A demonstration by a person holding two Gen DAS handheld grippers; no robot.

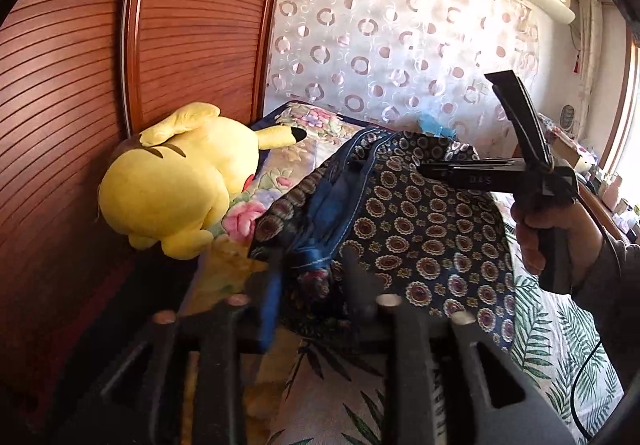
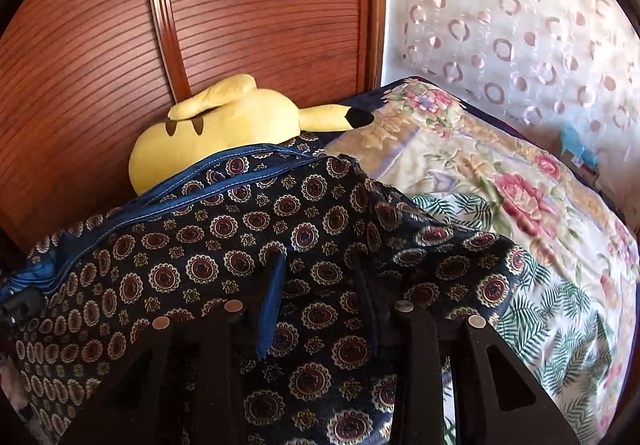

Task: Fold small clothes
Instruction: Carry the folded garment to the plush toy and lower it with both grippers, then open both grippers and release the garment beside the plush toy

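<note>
Each gripper is matte black plastic with round silver fasteners on the finger bases. The right gripper (image 1: pixel 472 133) carries embossed lettering and a thin black cable (image 1: pixel 600 233). The sleeve (image 1: pixel 612 285) is grey.

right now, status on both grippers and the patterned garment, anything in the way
Left gripper open, jaws astride the garment's blue trim. Right gripper open, fabric between its fingers. Navy patterned garment rumpled on the bed, unfolded. Yellow plush toy lies beside the garment's far edge.
</note>
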